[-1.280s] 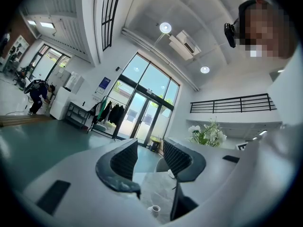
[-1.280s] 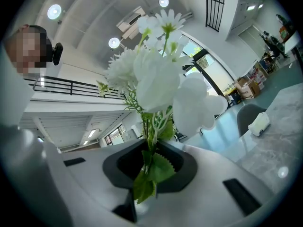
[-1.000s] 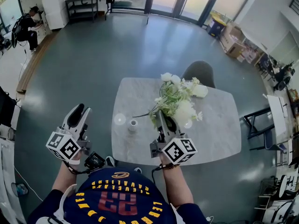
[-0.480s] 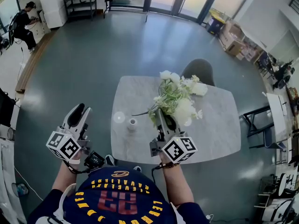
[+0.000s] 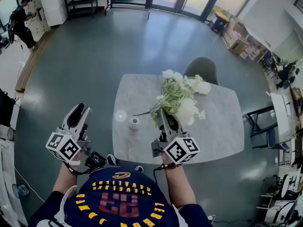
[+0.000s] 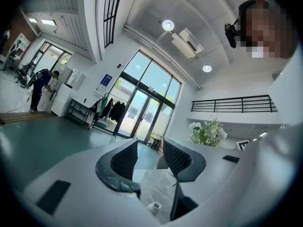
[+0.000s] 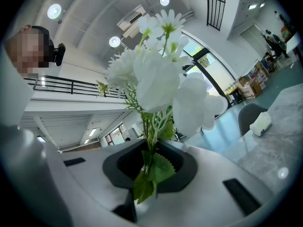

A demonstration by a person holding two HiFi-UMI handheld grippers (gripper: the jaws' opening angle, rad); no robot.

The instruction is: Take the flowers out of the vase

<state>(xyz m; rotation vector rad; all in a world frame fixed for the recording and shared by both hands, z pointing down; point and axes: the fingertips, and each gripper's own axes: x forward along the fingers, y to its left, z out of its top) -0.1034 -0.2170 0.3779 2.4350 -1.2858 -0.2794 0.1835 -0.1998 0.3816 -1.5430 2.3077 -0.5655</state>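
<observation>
Flowers [image 7: 156,79], frame centre: likely light, top-heavy, crushable blooms; take low on stems [image 7: 150,126]. Right gripper [image 7: 149,167] clamped on stems; left gripper [image 6: 151,157] agape, empty.

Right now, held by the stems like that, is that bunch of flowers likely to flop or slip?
Probably fairly stiff: the flowers stick straight out of the right gripper without drooping. Likely light, since thin stems carry the big white heads. Slipping seems possible: only a few slim stems and leaves sit between the closed jaws.
</observation>
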